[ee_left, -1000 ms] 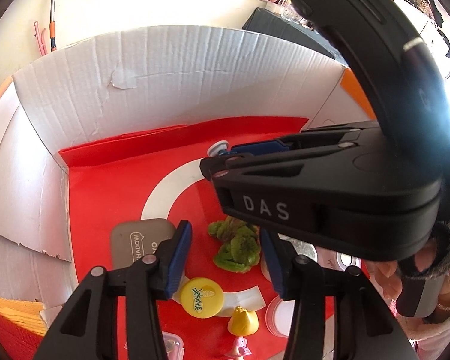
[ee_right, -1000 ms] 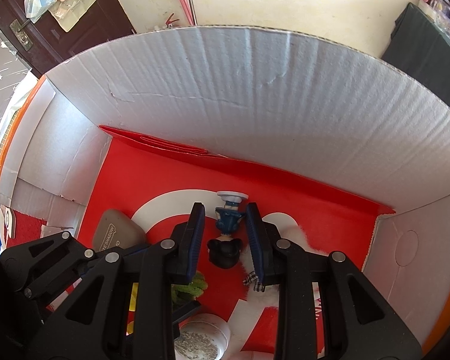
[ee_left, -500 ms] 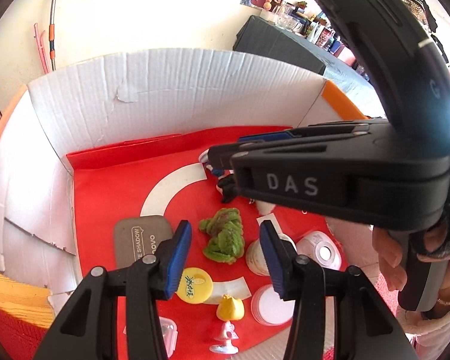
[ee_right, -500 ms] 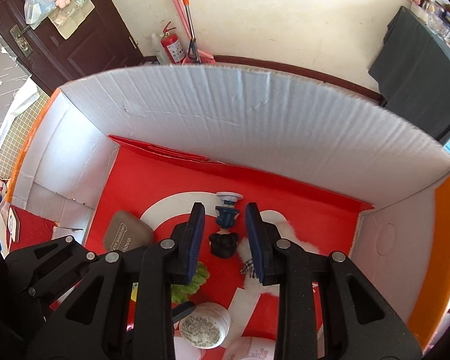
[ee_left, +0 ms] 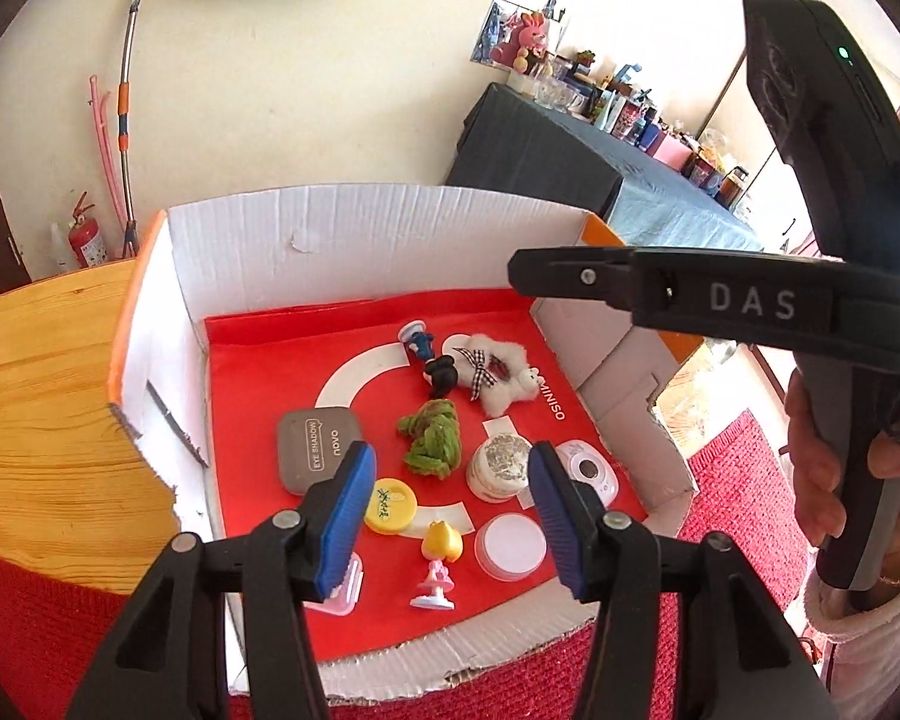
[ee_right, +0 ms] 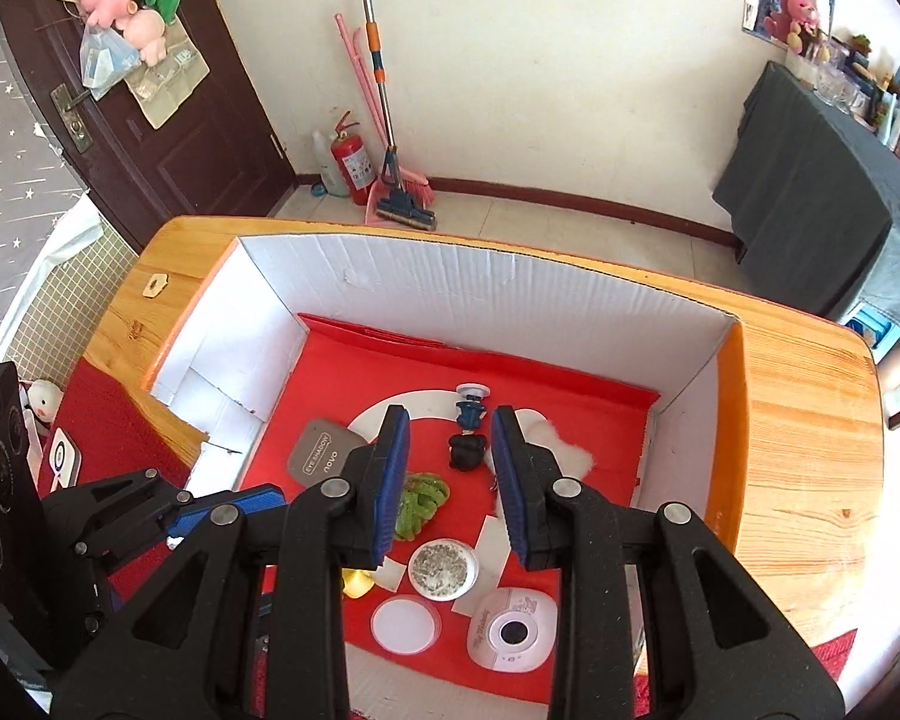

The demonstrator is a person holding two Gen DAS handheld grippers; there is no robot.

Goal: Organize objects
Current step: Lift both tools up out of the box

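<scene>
1. The right gripper (ee_right: pixel 449 480) hung above the box with its blue ribbed fingers (ee_right: pixel 390 480) apart and empty; the left gripper (ee_left: pixel 447 516) did likewise, spread and holding nothing.
2. Judged from that, a placement was done: the black-headed figurine (ee_right: pixel 467 441) lay on its side on the box's red floor, framed between the right fingers but well below them.
3. Beside the figurine lay a fluffy white plush (ee_left: pixel 498 375); nearer the camera, a knotted green yarn tuft (ee_left: pixel 432 441), a rounded grey eyeshadow case (ee_left: pixel 318 450) and a glittery round jar (ee_left: pixel 498 465).
4. The next move likely calls for choosing another item.
5. The corrugated cardboard box (ee_right: pixel 480 282) sat on a wooden tabletop (ee_right: pixel 810 438).
</scene>
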